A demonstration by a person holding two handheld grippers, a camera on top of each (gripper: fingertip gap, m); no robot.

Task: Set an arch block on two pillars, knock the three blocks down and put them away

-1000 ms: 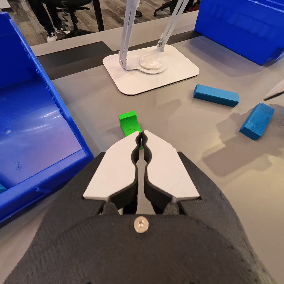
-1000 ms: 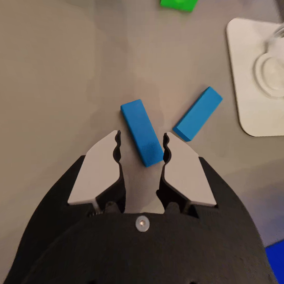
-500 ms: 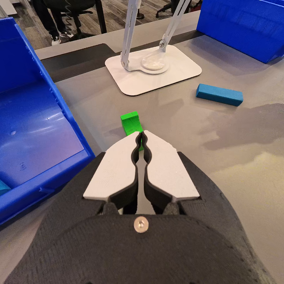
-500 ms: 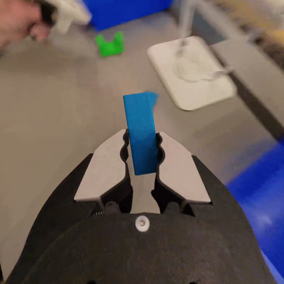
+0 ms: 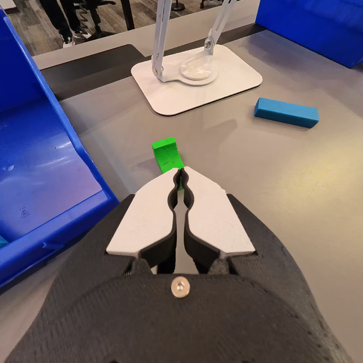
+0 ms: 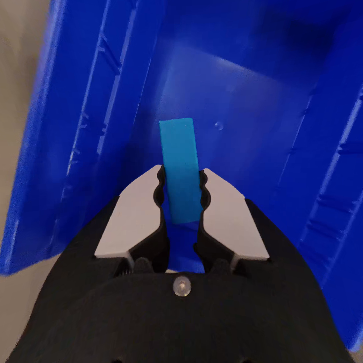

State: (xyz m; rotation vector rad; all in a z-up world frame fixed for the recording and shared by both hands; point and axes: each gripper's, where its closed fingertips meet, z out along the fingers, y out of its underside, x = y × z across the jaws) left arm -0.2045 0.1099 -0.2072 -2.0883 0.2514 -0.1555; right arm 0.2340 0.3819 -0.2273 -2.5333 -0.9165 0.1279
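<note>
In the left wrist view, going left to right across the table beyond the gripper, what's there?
Blue bin on the left → green arch block → white lamp base → blue pillar block lying flat → second blue bin at the far right.

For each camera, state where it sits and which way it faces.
Left wrist view: on the left gripper, shut and empty, facing across the grey table at the green arch block, one blue pillar block and the lamp base.
Right wrist view: on the right gripper, clamping a blue block, facing into a blue bin.
Shared: only the table.
</note>
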